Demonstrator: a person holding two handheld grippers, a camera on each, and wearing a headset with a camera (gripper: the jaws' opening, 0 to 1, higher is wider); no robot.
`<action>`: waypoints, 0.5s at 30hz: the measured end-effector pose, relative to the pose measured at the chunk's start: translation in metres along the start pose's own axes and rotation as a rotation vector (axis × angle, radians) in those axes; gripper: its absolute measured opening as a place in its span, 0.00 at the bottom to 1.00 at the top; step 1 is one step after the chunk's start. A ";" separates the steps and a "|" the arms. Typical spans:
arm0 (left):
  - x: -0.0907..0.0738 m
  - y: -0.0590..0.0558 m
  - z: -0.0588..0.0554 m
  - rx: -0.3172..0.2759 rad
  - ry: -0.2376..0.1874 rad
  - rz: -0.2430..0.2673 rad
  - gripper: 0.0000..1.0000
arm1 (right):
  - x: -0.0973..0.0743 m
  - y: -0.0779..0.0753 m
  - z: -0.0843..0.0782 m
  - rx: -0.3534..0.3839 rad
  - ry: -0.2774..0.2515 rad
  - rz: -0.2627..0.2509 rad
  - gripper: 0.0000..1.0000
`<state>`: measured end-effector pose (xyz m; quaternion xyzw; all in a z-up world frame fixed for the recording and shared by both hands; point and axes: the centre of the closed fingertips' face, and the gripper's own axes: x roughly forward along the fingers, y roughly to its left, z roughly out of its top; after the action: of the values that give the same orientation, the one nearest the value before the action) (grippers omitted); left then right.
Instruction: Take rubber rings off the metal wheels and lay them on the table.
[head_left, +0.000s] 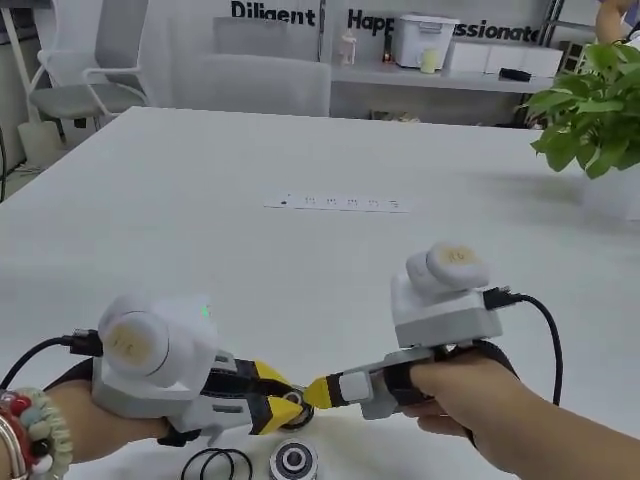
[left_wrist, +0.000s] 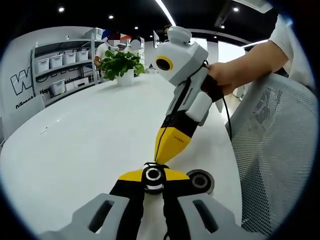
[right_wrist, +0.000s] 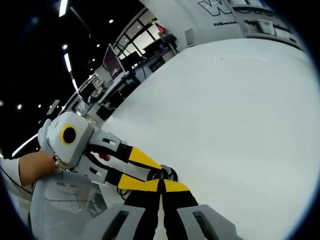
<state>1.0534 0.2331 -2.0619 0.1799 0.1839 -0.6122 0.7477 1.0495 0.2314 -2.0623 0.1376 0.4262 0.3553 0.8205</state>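
On the back wall (head_left: 180, 30), dark lettering (head_left: 272, 13) reads "Diligent", "Happ" and "ssionate", perhaps a cut-off "Passionate". The left gripper view shows a large "W" (left_wrist: 17, 80) on a wall; smaller print blurs.

The left tool (head_left: 288, 402) is grey, yellow-tipped, black-cabled; bracelets (head_left: 35, 435) look beaded.

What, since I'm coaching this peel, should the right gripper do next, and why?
Probably pull the right gripper away from the wheel: the left gripper clamps that wheel, and the right one's shut tips meet its rim, seemingly pinching the ring.
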 end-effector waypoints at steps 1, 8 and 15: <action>0.000 0.000 0.000 0.000 0.000 0.000 0.09 | 0.000 0.000 0.000 -0.002 0.000 0.000 0.00; 0.000 0.000 0.000 0.000 -0.001 0.000 0.09 | 0.000 0.000 0.001 -0.017 0.001 0.001 0.00; 0.000 0.000 0.000 0.001 -0.002 0.000 0.09 | 0.000 0.001 0.001 -0.053 0.005 -0.009 0.00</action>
<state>1.0533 0.2335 -2.0620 0.1796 0.1830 -0.6123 0.7479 1.0500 0.2323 -2.0617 0.1131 0.4193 0.3631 0.8243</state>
